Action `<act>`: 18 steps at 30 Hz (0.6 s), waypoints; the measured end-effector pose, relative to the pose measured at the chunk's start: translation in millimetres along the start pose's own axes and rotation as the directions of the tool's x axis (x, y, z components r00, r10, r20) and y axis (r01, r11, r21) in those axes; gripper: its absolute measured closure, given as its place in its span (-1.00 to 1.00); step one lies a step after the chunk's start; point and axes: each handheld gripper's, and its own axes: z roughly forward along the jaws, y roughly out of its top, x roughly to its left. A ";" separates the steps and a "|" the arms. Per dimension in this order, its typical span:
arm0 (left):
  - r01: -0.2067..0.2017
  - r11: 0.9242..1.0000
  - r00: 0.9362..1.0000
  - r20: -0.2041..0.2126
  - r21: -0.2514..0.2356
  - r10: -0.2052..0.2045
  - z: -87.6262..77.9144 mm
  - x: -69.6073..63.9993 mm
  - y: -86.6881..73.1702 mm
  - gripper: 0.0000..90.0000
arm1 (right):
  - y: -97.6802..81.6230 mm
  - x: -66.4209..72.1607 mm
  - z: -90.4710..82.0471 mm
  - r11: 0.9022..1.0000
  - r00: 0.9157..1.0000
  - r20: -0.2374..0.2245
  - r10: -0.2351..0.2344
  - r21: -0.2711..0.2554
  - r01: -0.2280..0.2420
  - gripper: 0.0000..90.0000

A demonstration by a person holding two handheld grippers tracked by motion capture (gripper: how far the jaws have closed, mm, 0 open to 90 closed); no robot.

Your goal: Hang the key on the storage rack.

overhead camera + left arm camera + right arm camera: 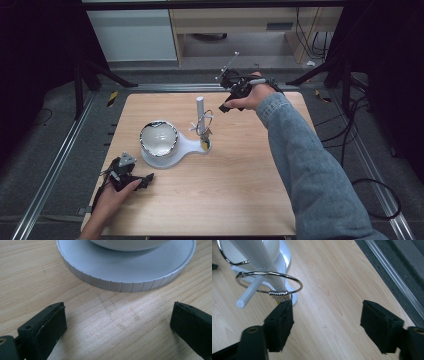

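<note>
A white stand (pixel 192 146) sits mid-table with a shiny bowl (pixel 159 138) on its round base and an upright white post (pixel 199 107). A metal ring (pixel 204 121) hangs around the post on a short white cross peg (pixel 249 293). My right gripper (pixel 229 106) hovers just right of the post, open and holding nothing. In the right gripper view the metal ring (pixel 269 282) lies just beyond my left jaw. My left gripper (pixel 145 180) rests low on the table in front of the base, open and holding nothing. The ribbed base rim (pixel 125 286) is close ahead of it.
The wooden table (pixel 240 180) has metal rails along both sides. Dark floor, cables and black frame legs surround it. A grey sleeve (pixel 310 165) crosses the table's right half. Bare wood lies between the left jaws (pixel 117 322) and right of the stand.
</note>
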 end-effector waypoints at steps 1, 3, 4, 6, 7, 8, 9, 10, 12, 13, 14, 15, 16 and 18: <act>0.000 1.000 1.000 0.000 0.000 0.000 0.0 0.0 0.0 -1.00 | 0.0 0.0 0.0 1.000 1.000 0.000 0.000 0.000 0.000 -0.53; 0.000 1.000 1.000 0.000 0.000 0.000 0.0 0.0 0.0 -1.00 | -3.6 -1.9 -1.3 1.000 0.999 0.031 0.020 0.001 -0.020 -0.69; 0.000 1.000 1.000 0.000 0.000 0.000 0.0 0.0 0.0 -1.00 | -3.6 -1.9 -1.3 1.000 0.999 0.031 0.020 0.001 -0.020 -0.69; 0.000 1.000 1.000 0.000 0.000 0.000 0.0 0.0 0.0 -1.00 | -7.9 -4.2 -3.9 0.999 0.999 0.037 0.033 -0.037 -0.032 -0.81; 0.000 1.000 1.000 0.000 0.000 0.000 0.0 0.0 0.0 -1.00 | -9.3 -5.0 -4.8 0.998 0.999 0.036 0.030 -0.053 -0.028 -0.84; 0.000 1.000 1.000 0.000 0.000 0.000 0.0 0.0 0.0 -1.00 | -9.3 -5.0 -4.8 0.998 0.999 0.036 0.030 -0.053 -0.028 -0.84; 0.000 1.000 1.000 0.000 0.000 0.000 0.0 0.0 0.0 -1.00 | -12.5 -5.7 -6.2 0.997 0.999 0.047 0.023 -0.081 -0.019 -0.88; 0.000 1.000 1.000 0.000 0.000 0.000 0.0 0.0 0.0 -1.00 | -12.5 -5.7 -6.2 0.997 0.999 0.047 0.023 -0.081 -0.019 -0.88; 0.000 1.000 1.000 0.000 0.000 0.000 0.0 0.0 0.0 -1.00 | -15.5 -7.3 -7.5 0.995 0.998 0.063 0.022 -0.098 -0.015 -0.88; 0.000 1.000 1.000 0.000 0.000 0.000 0.0 0.0 0.0 -1.00 | -18.6 -9.4 -9.2 0.994 0.997 0.071 0.021 -0.109 -0.013 -0.88; 0.000 1.000 1.000 0.000 0.000 0.000 0.0 0.0 0.0 -1.00 | -18.6 -9.4 -9.2 0.994 0.997 0.071 0.021 -0.109 -0.013 -0.88; 0.000 1.000 1.000 0.000 0.002 0.000 -0.1 0.0 0.1 -1.00 | -21.7 -10.9 -11.2 0.993 0.997 0.073 0.027 -0.119 -0.018 -0.84; 0.000 1.000 1.000 0.000 0.002 0.000 -0.1 0.0 0.1 -1.00 | -21.7 -10.9 -11.2 0.993 0.997 0.073 0.027 -0.119 -0.018 -0.84; 0.000 1.000 1.000 -0.001 0.002 0.000 -0.1 0.0 0.1 -1.00 | -25.6 -12.7 -14.0 0.992 0.994 0.101 0.032 -0.128 -0.019 -0.78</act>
